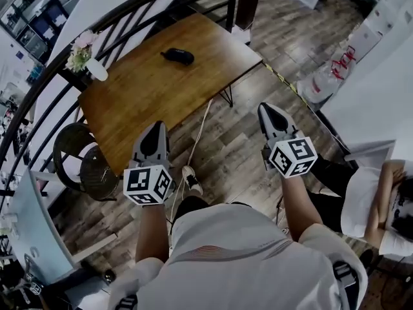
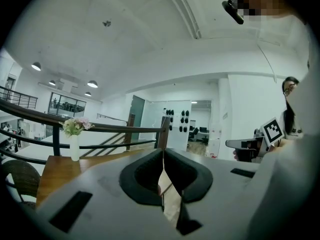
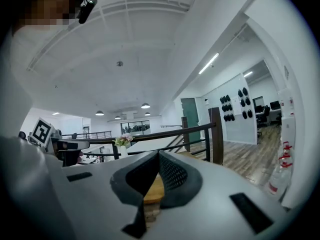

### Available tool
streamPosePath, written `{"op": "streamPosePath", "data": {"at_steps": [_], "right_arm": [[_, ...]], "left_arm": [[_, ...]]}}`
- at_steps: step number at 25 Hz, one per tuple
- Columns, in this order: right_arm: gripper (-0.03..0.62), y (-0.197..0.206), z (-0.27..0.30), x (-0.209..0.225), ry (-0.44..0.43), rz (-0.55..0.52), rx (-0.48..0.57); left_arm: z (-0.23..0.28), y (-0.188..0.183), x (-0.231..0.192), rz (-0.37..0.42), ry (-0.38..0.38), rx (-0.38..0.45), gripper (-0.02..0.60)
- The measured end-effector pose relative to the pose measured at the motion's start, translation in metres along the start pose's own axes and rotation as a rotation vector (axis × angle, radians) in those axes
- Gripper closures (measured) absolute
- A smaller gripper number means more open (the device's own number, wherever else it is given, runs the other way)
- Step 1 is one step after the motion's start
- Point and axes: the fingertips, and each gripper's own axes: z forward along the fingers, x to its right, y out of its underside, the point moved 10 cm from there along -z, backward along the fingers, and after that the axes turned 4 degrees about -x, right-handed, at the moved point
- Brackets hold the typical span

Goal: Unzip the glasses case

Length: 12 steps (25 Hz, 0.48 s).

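Both tongs closed and empty — left gripper [image 1: 155,136], right gripper [image 1: 270,117]; glasses case [image 1: 178,56] untouched on table [image 1: 142,95].

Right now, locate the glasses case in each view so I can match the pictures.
Head view: glasses case on the wooden table, above centre, left of middle.
Left gripper view: not in it.
Right gripper view: not in it.
Shared landmark: white vase of flowers, upper left in head view, left in both gripper views.
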Motion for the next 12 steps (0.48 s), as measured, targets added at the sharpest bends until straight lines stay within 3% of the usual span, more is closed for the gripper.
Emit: {"op": "streamPosePath", "data": {"at_steps": [7,12], "right_arm": [[0.543,-0.034,0.100,-0.015,0.050,-0.021,-0.027],[0.543,-0.043,0.161,-0.029,0.069,-0.033,-0.052]], "left_arm": [[0.073,-0.036,-0.091,-0.001,0.054,-0.008,0.563],[0.111,-0.041,-0.146,-0.018,0.078,-0.020,0.563]]}}
